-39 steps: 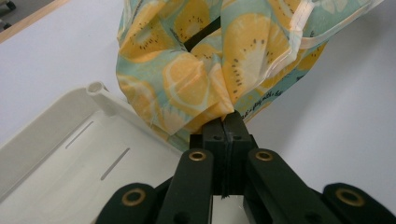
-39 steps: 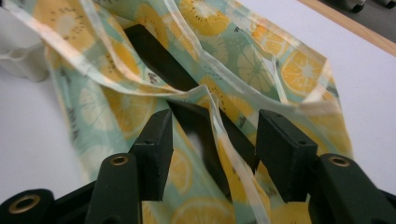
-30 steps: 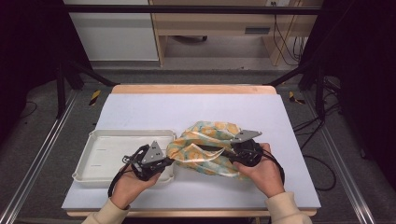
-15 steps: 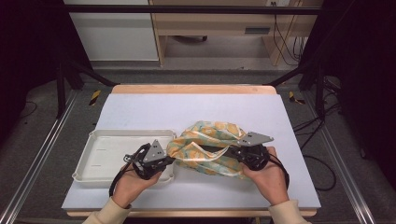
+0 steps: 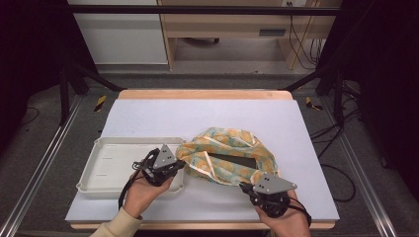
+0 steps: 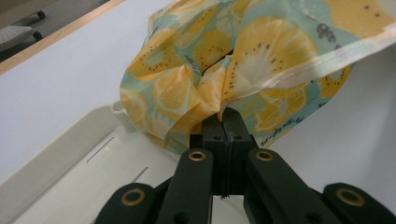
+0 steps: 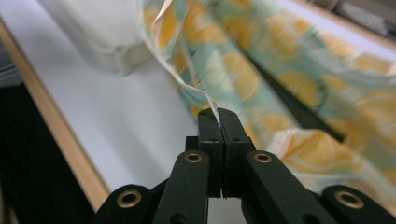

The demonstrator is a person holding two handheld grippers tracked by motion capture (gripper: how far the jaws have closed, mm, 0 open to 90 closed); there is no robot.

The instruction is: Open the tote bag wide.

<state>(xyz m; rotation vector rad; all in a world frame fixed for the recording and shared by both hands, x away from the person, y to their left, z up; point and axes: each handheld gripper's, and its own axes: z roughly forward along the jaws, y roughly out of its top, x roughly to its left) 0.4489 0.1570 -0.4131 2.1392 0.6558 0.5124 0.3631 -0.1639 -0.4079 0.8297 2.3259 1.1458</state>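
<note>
High view, left to right: a white tray (image 5: 106,168) lies at the table's (image 5: 148,118) left, and the left gripper (image 5: 179,164) at the tray's right edge is clamped on the left end of the fruit-print cloth (image 5: 227,155), which sits bunched at mid-table with one edge over the tray's corner. The right gripper (image 5: 245,188) has moved from the cloth's right side, where it was a second ago, to the near edge of the table, and its jaws have just been closing. Right gripper view shows them now closed tight on a thin pale hem of the cloth (image 7: 280,74). Left gripper view shows that gripper's (image 6: 223,114) jaws likewise pressed together on a gathered fold. With both ends pinched, the cloth is probably ready to be lifted or spread.
</note>
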